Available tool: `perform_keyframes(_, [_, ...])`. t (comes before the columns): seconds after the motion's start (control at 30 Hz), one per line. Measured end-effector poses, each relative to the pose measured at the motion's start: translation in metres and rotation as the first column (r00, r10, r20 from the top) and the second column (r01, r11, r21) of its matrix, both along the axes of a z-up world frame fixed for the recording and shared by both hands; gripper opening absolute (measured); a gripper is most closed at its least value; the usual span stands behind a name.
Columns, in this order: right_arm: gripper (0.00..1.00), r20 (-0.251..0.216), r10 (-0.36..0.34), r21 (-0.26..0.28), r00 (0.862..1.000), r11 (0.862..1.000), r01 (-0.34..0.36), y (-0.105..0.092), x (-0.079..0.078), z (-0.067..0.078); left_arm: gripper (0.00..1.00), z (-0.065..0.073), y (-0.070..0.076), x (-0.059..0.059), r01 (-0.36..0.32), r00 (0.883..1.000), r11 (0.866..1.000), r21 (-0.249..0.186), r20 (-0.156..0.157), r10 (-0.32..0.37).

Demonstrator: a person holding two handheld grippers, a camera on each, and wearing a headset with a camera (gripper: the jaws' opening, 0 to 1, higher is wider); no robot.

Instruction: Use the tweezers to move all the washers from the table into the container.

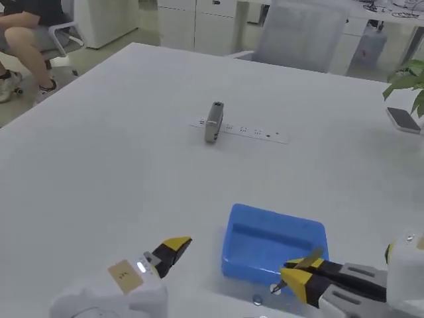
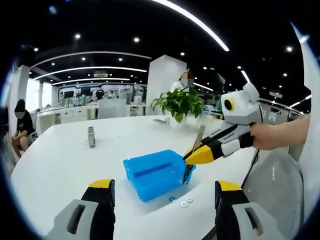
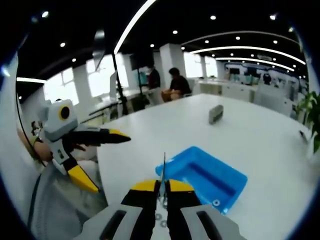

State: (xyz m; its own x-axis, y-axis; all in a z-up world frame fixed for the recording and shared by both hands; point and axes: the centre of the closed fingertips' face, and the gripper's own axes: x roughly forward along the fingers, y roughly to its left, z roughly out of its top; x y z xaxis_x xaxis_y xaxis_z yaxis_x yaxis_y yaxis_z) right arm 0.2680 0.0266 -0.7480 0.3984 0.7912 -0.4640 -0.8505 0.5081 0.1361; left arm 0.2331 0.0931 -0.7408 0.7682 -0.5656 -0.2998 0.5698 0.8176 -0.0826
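**Item: washers (image 2: 184,203).** Small flat metal rings.

- Location: three lie on the white table (image 1: 132,165) just beside the near wall of the blue container (image 2: 150,187). At least one more already rests inside the container.
- Handling (judged): very light, rigid, smooth and thin. They lie flush on the table and are likely to slide or flip if nudged. They are not fragile, but easily flicked away and lost.
- Recommended hold (judged): pinch across the ring's band, one tip through the hole and one outside the rim, or lift an edge first.

**Tool: tweezers (image 2: 199,136).** Slim metal, points aimed down at the container's near edge, close above the loose washers.

**Right gripper (image 3: 163,187).** Jaws clamped together on the tweezers' shank.

**Left gripper (image 1: 177,247).** Jaws spread wide and holding nothing. It hovers to the left of the container, apart from it.
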Motion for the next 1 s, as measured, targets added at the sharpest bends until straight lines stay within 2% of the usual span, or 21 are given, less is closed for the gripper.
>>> perform_keyframes(0.13, [0.03, 0.024, -0.014, 0.005, 1.0, 1.0, 0.014, -0.002, 0.01, 0.011, 0.83, 0.0, 0.0, 0.0, -0.001, 1.0, 1.0, -0.003, -0.001, 0.001])
perform_keyframes(0.2, [0.03, 0.024, -0.039, 0.027, 0.999, 0.999, 0.039, -0.004, 0.018, 0.016, 0.83, 0.0, 0.001, 0.0, -0.002, 1.0, 1.0, -0.004, -0.002, 0.002])
perform_keyframes(0.3, [0.03, 0.002, -0.095, 0.056, 0.996, 0.994, 0.094, -0.011, 0.033, 0.019, 0.83, -0.001, 0.001, 0.0, -0.003, 1.0, 1.0, -0.008, -0.005, 0.003])
perform_keyframes(0.37, [0.03, -0.028, -0.163, 0.083, 0.986, 0.983, 0.165, -0.02, 0.051, 0.017, 0.83, -0.001, 0.001, 0.0, -0.002, 1.0, 1.0, -0.014, -0.009, 0.002])
perform_keyframes(0.5, [0.03, -0.083, -0.248, 0.086, 0.965, 0.963, 0.255, -0.033, 0.072, 0.006, 0.83, -0.002, 0.001, 0.0, -0.001, 1.0, 1.0, -0.018, -0.015, 0.001])
perform_keyframes(0.57, [0.03, -0.094, -0.27, 0.08, 0.958, 0.957, 0.277, -0.037, 0.081, 0.0, 0.83, -0.003, 0.001, -0.001, -0.002, 1.0, 1.0, -0.013, -0.019, 0.001])
perform_keyframes(0.7, [0.03, -0.096, -0.275, 0.033, 0.957, 0.96, 0.279, -0.037, 0.087, -0.016, 0.83, -0.005, 0.003, -0.001, -0.009, 1.0, 1.0, 0.002, -0.023, 0.009])
perform_keyframes(0.83, [0.03, -0.113, -0.274, 0.015, 0.955, 0.961, 0.277, -0.035, 0.09, -0.029, 0.83, -0.005, 0.005, 0.001, -0.023, 1.0, 1.0, 0.011, -0.018, 0.024])
perform_keyframes(1.0, [0.03, -0.095, -0.259, -0.04, 0.961, 0.966, 0.256, -0.035, 0.091, -0.044, 0.83, -0.005, 0.006, 0.001, -0.023, 1.0, 1.0, 0.014, -0.011, 0.023])
